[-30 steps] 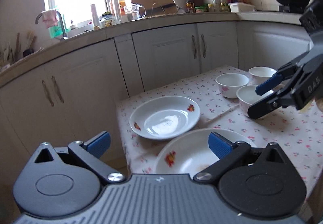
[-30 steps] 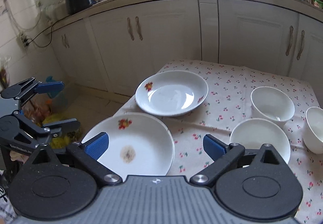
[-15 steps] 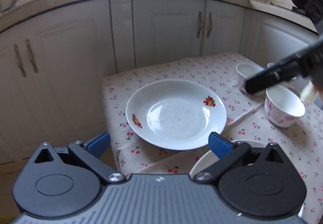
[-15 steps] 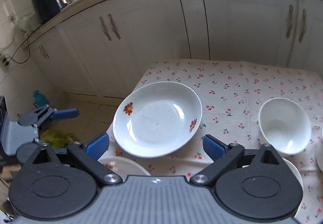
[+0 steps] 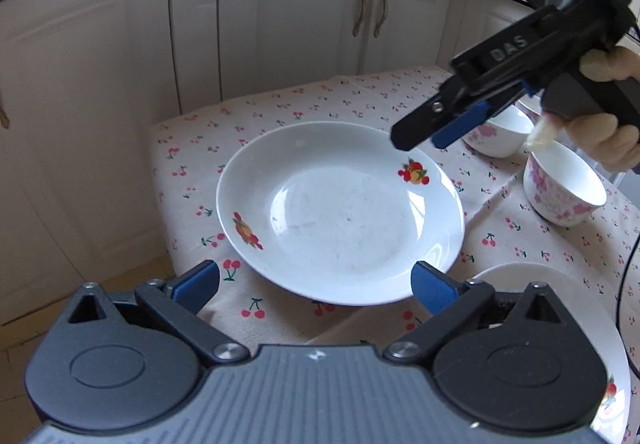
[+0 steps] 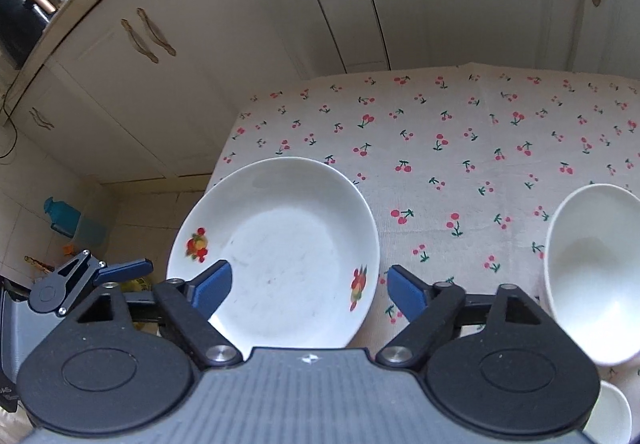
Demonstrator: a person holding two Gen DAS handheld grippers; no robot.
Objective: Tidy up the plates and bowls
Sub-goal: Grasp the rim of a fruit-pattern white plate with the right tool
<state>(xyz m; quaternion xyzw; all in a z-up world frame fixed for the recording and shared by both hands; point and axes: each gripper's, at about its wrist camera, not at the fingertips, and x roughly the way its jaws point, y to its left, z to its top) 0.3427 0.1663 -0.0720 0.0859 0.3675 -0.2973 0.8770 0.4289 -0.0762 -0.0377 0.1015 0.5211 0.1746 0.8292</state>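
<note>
- My table carries a cherry-print cloth [image 6: 460,147]; white cabinets [image 5: 300,23] stand just behind it, and a teal container [image 6: 66,217] sits on the floor to the left.
- The plate [image 5: 340,211] lies flat near the table's corner, with fruit prints on its rim. A second plate [image 5: 568,284] lies just beside it, partly hidden behind my left gripper's body.
- Two bowls with pink flowers stand to the right: one bowl [image 5: 564,191] clear of the plate, a farther bowl [image 5: 500,135] partly hidden behind my right gripper.
- From the right wrist, a bowl [image 6: 592,272] fills the right edge; I cannot tell which of the two it is.
- My left gripper [image 5: 316,286] points down at the plate's near rim. Its jaws stand wide, one on either side of the rim, touching nothing.
- My right gripper [image 6: 308,290] angles down over the plate's far right side. Its jaws are closing; the plate's rim lies between them, but the pads do not yet press on it.
- My right hand [image 5: 608,131] wraps the gripper's handle, above the bowls.
- The right gripper's body blocks part of my left-wrist view of the table's far corner.
</note>
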